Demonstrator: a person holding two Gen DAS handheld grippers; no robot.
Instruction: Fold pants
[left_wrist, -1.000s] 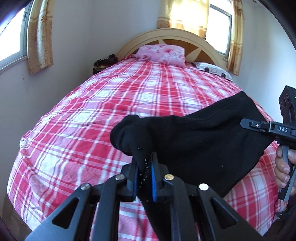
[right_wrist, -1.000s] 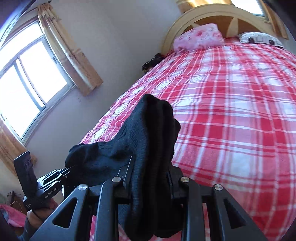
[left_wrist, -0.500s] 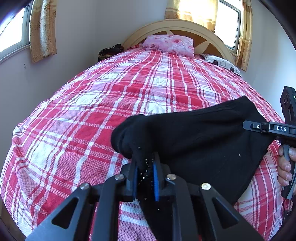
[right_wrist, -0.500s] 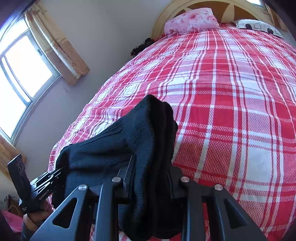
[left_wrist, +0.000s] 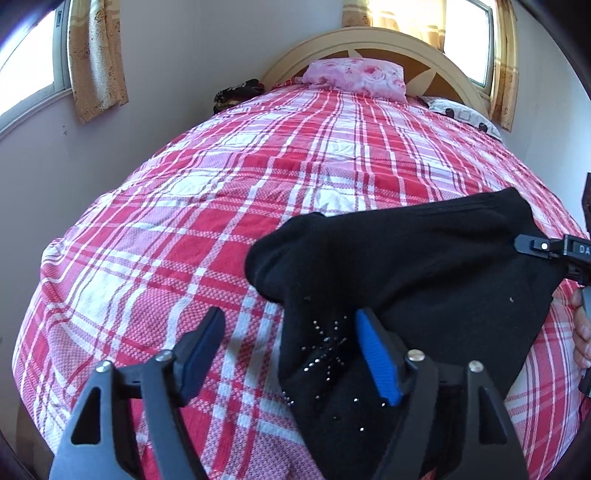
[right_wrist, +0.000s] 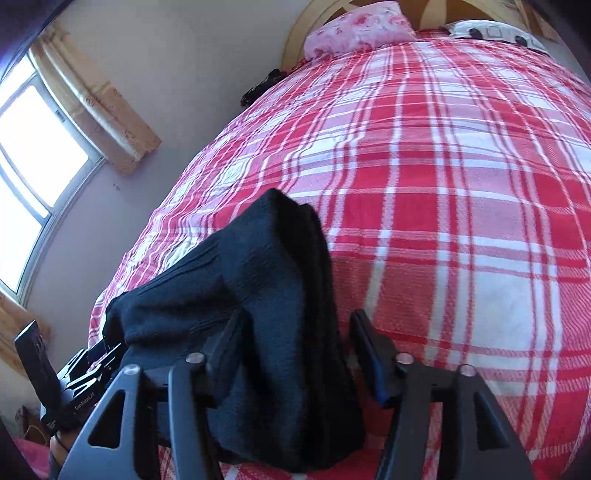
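- The bed (left_wrist: 229, 206), under its red and white checked cover, is carrying everything here, and its near edge is dropping out of sight below both views.
- The black pants (left_wrist: 413, 266) are lying bunched along the bed's near edge toward the near right corner, folded into several layers, with small sparkling studs (left_wrist: 325, 343) showing on one part.
- The left gripper (left_wrist: 291, 354) is opening its jaws wide; the pants are resting against the blue right pad, the left pad is standing clear over the cover.
- The right gripper (right_wrist: 295, 354) is opening too; the thick fold is sitting between its fingers, leaning on the left one, a gap showing at the right one.
- A pink floral pillow (left_wrist: 356, 75) is sitting at the head edge, with a white patterned one (left_wrist: 461, 114) beside it, half cut off.
- On the right gripper's body, seen from the left wrist, the letters "DA" are reading, the rest cut off by the frame.
- A dark heap (left_wrist: 236, 94) at the far left corner is too small to make out.
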